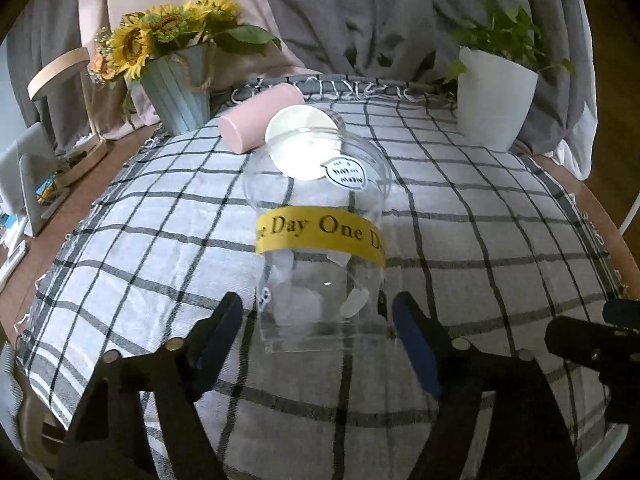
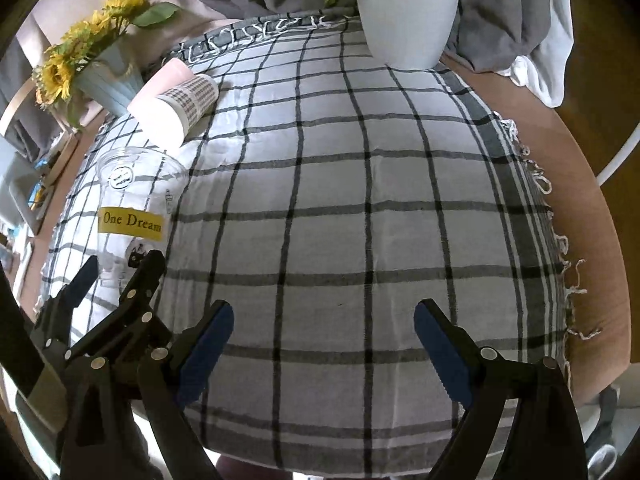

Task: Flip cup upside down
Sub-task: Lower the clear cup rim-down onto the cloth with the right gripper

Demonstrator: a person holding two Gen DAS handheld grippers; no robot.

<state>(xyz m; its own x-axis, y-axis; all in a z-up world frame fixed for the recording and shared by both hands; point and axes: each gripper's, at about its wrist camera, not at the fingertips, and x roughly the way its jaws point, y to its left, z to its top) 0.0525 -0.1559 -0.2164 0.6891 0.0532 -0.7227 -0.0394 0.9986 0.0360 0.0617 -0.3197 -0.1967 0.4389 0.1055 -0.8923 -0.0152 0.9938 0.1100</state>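
Observation:
A clear plastic cup (image 1: 320,236) with a yellow "One Day One Dream" band stands upright, mouth up, on the checked cloth (image 1: 460,200). My left gripper (image 1: 316,316) is open, its blue-padded fingers (image 1: 416,344) on either side of the cup's base, not visibly pressing it. In the right wrist view the cup (image 2: 132,220) is at the left with the left gripper (image 2: 116,276) around its base. My right gripper (image 2: 324,328) is open and empty above bare cloth (image 2: 340,184), to the cup's right.
A pink cup (image 1: 260,120) and a white patterned cup (image 2: 188,100) lie on their sides behind the clear cup. A sunflower pot (image 1: 176,96) stands back left, a white plant pot (image 1: 492,100) back right. The round wooden table edge (image 2: 592,240) shows at right.

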